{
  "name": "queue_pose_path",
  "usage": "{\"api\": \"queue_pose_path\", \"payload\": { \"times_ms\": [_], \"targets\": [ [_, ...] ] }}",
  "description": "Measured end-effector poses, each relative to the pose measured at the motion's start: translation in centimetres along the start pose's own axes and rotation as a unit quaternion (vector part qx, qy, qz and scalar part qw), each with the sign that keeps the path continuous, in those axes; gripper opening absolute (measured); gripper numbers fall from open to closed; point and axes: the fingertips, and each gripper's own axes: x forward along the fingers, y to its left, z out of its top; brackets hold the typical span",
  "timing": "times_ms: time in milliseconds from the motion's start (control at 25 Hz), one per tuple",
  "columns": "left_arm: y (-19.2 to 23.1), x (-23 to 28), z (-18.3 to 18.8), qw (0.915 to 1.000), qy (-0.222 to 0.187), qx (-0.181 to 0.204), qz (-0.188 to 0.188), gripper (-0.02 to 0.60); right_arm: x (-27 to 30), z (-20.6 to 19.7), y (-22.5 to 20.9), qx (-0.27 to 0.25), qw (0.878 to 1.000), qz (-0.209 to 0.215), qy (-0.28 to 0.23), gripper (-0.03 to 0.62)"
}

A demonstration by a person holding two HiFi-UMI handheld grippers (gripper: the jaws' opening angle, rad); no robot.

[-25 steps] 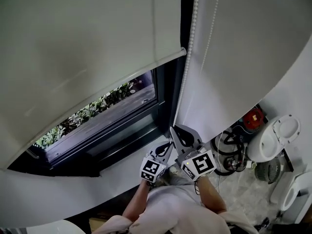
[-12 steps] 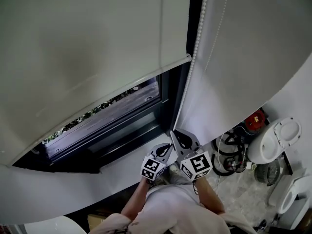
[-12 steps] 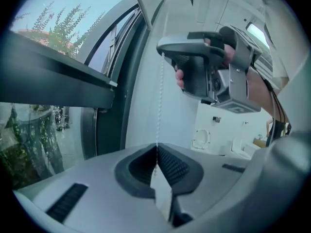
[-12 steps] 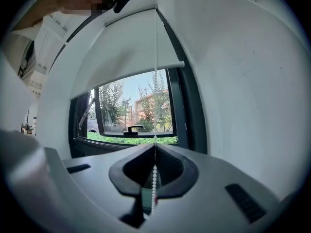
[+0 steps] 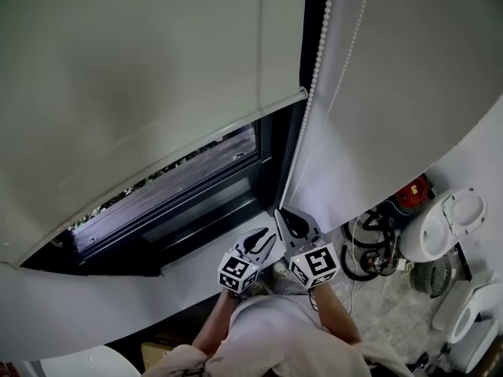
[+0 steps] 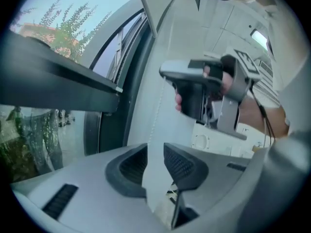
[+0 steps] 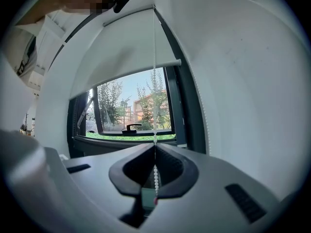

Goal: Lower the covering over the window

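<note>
A white roller blind (image 5: pixel 141 61) hangs over most of the dark-framed window (image 5: pixel 196 187); its bottom bar (image 5: pixel 236 120) stops above a strip of glass. The white bead chain (image 5: pixel 318 53) runs down the frame's right side. My right gripper (image 5: pixel 283 215) is shut on that bead chain (image 7: pixel 155 106), which passes between its closed jaws (image 7: pixel 155 147). Just left of it, my left gripper (image 5: pixel 266 238) has just been opening. Its jaws (image 6: pixel 155 152) stand apart and the pads press on nothing. A faint line of chain (image 6: pixel 156 106) runs toward the gap.
A white sill (image 5: pixel 189 269) lies under the window, and white wall (image 5: pixel 393 93) to its right. A window handle (image 7: pixel 130 126) shows behind the chain. On the floor at right are a red object (image 5: pixel 410 188), coiled cables (image 5: pixel 369 246) and white fixtures (image 5: pixel 444 218).
The blind's bottom bar has come lower and covers more glass than a second ago. Both grippers have sunk a little. The left jaws have parted.
</note>
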Motion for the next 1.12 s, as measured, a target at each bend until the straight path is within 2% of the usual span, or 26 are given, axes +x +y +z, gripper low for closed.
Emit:
{"api": "queue_pose_path", "payload": {
  "times_ms": [200,360,520,800,960,1120],
  "targets": [
    [0.0,-2.9,8.4,0.9973,-0.068,0.025,0.007,0.097,-0.1,-0.1,-0.4,0.004,1.0,0.001,-0.004,-0.003],
    [-0.8,-4.4,15.0,0.9914,-0.114,0.065,0.002,0.097,-0.2,-0.1,-0.4,0.007,1.0,0.003,-0.006,-0.003],
    [-2.0,-4.9,19.9,0.9845,-0.146,0.097,-0.01,0.095,-0.3,-0.2,-0.3,0.009,1.0,0.003,-0.005,-0.003],
    [-4.1,-3.6,27.3,0.9736,-0.19,0.126,-0.009,0.095,-0.3,0.0,-0.3,0.007,1.0,0.006,-0.003,-0.003],
    [-4.8,-2.8,29.7,0.969,-0.202,0.141,-0.013,0.095,-0.4,-0.1,0.0,0.003,1.0,0.007,-0.003,-0.003],
    [-5.0,-2.1,31.5,0.9662,-0.217,0.138,-0.014,0.076,-0.4,-0.1,0.2,0.003,1.0,0.006,-0.003,-0.003]
  ]
}}
